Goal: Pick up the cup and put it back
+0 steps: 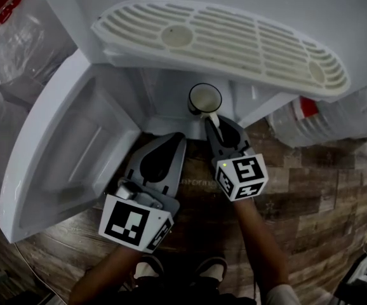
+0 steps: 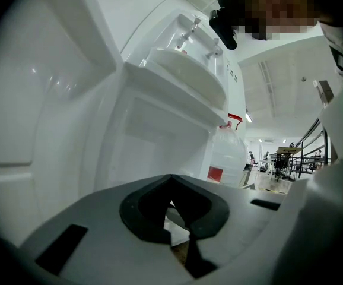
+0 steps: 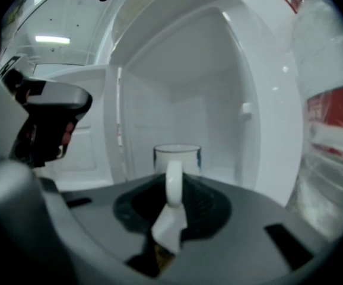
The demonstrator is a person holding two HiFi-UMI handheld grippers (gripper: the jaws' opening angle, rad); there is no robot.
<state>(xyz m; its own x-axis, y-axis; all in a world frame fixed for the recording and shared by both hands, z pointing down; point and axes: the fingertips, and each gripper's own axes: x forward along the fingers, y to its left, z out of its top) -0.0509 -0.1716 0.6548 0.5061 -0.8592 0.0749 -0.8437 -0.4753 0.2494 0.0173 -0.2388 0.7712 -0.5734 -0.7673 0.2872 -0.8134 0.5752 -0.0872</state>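
Note:
A white cup (image 1: 205, 99) with a dark rim band stands upright at the mouth of the open cabinet under a white water dispenser. In the right gripper view the cup (image 3: 177, 158) is straight ahead, its handle pointing back between the jaws. My right gripper (image 1: 216, 124) (image 3: 171, 209) is shut on that handle. I cannot tell whether the cup's base rests on the cabinet floor. My left gripper (image 1: 169, 146) (image 2: 174, 209) hangs lower left of the cup, beside the open door, shut with nothing in it.
The cabinet door (image 1: 63, 145) swings out to the left. A slotted drip tray (image 1: 234, 40) overhangs the cabinet. A big water bottle (image 1: 310, 116) (image 3: 332, 117) stands on the wooden floor (image 1: 310, 189) to the right. A clear plastic bag (image 1: 18, 37) sits at the far left.

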